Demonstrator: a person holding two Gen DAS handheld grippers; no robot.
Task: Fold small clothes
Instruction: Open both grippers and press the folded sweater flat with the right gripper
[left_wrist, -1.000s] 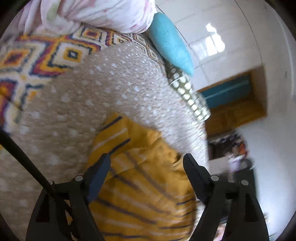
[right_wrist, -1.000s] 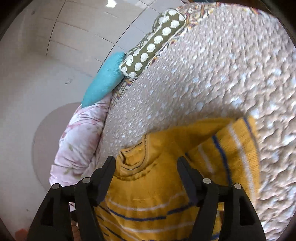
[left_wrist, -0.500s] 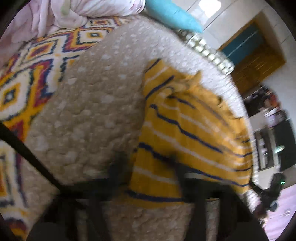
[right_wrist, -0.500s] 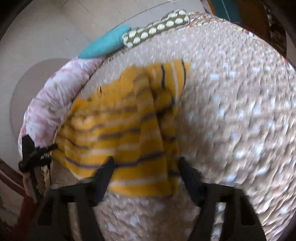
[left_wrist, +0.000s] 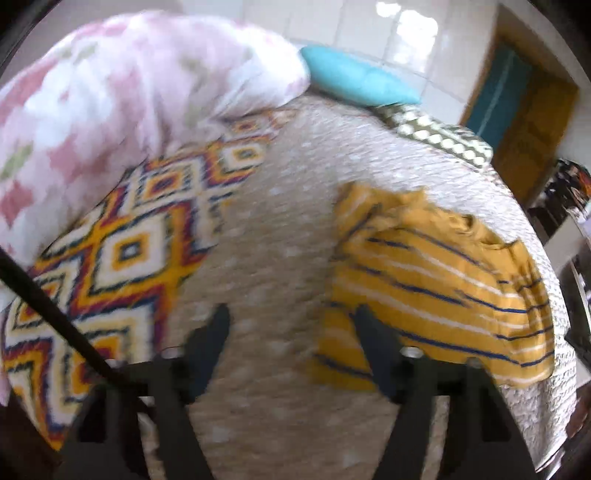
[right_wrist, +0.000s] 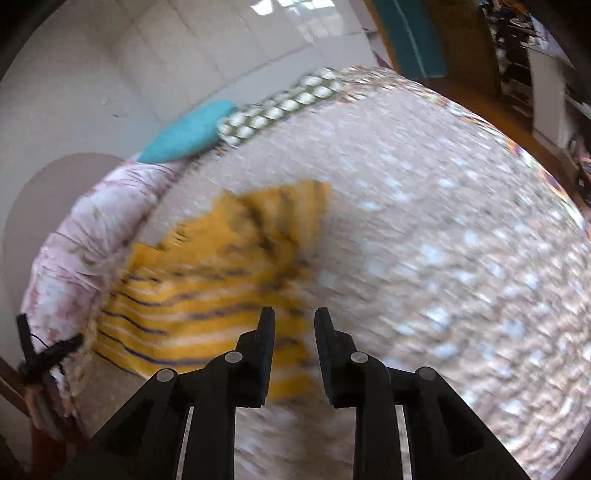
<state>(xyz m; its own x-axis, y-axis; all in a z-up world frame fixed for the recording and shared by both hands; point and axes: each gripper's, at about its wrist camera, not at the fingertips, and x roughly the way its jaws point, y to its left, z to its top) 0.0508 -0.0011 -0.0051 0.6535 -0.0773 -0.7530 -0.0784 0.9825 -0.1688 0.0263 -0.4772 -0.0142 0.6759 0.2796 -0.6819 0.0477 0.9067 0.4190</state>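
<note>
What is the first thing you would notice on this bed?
The bright yellow striped shirt, lying crumpled on the beige dotted bedspread, stands out most. Past it a pink and white quilt is bunched at the far edge, with a turquoise pillow beside it. The left gripper is opening with nothing between its jaws.

A small yellow shirt (left_wrist: 436, 280) of soft knit cloth with thin blue and white stripes lies rumpled on a beige bedspread (left_wrist: 280, 229), a quilted, bumpy, matt fabric with pale dots. Beside it is a smooth printed sheet (left_wrist: 122, 258) in a bright diamond pattern. A pink floral blanket (left_wrist: 122, 96) looks puffy and soft. The teal pillow (left_wrist: 354, 81) is plain matt cloth. Wall tiles (right_wrist: 229, 48) are glossy white. The gripper fingers (right_wrist: 266, 343) are matt black plastic with small metal pins.
</note>
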